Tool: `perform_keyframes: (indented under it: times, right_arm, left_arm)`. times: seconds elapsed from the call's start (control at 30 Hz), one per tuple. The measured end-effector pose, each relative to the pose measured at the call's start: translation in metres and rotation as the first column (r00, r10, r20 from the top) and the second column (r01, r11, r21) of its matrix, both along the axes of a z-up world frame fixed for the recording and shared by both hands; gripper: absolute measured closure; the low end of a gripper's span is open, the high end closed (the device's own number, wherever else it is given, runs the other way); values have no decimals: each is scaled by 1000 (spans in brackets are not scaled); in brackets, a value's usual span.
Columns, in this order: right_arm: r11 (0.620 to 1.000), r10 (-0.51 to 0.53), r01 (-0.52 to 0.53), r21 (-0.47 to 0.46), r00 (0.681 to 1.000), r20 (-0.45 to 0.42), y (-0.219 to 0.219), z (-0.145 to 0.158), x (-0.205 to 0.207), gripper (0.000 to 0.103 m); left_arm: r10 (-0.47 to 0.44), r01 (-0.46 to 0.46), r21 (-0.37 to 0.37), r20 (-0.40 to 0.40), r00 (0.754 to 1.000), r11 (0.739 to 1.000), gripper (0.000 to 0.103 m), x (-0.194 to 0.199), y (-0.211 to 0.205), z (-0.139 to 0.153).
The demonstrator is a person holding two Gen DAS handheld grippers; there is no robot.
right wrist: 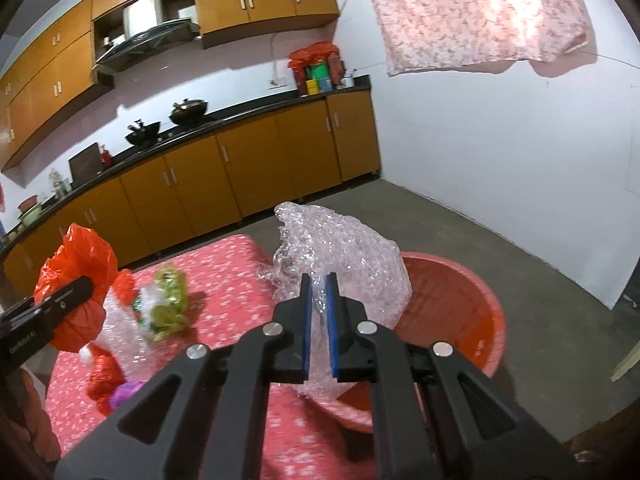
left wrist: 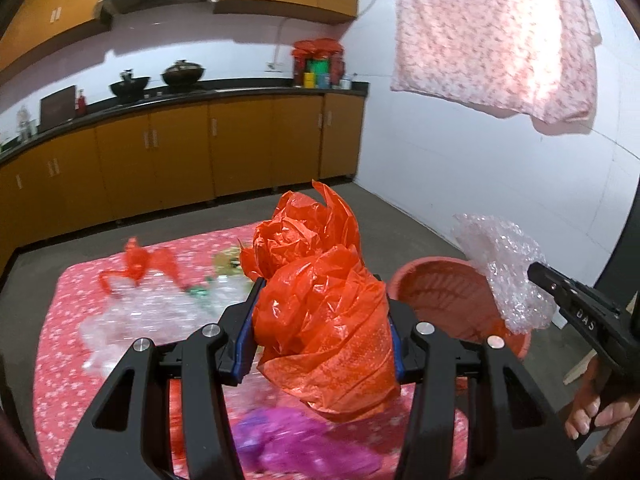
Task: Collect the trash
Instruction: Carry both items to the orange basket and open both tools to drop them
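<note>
The left gripper [left wrist: 322,322] is clamped on a crumpled orange-red plastic bag [left wrist: 320,304], its blue pads pressing both sides of the wad, which bulges above and below the jaws. The right gripper [right wrist: 319,328] is pinched nearly closed on a bunch of clear bubble wrap [right wrist: 344,256]; a thin fold runs between its blue pads and the rest billows beyond the fingertips.

Seen from the left wrist, the right gripper's black finger carries white letters that read roughly "DAS"; from the right wrist, the left gripper's side shows small white print too blurred to read. Both grippers point forward and somewhat downward. A hand [left wrist: 600,412] wraps the right gripper's handle at the lower right edge of the left view.

The bubble wrap hangs over the near rim of a red plastic basin [right wrist: 472,312], which stands at the right edge of a table covered with a pink flowered cloth [right wrist: 236,280]. The orange-red bag is held above the cloth, left of the basin. More trash lies toward the table's left side: another bubble wrap sheet [left wrist: 160,312], a red bag scrap [left wrist: 140,260], a green-yellow wrapper [right wrist: 168,300] and a purple piece [left wrist: 280,440] near the front edge.
</note>
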State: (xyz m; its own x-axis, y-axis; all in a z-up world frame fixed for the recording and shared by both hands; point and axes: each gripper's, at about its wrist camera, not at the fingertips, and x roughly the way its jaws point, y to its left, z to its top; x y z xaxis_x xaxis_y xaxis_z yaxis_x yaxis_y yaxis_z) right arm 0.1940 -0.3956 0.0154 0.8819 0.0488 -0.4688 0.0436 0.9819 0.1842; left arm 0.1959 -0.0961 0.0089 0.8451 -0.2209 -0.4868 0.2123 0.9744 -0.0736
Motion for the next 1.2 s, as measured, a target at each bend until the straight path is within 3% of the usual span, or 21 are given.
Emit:
perform_keyframes:
  times: [0.53,1.2]
  right_arm:
    - [997,-74,74,0,997,-30,-58,-21,26,95]
    - [996,-73,77,49,995,-75,-94,-50,53,95]
  left_arm:
    - [-153,156,19,-91,984,988,51,40,-94,-31]
    - [-245,260,68,-170,954,963,51,76,-166,-67]
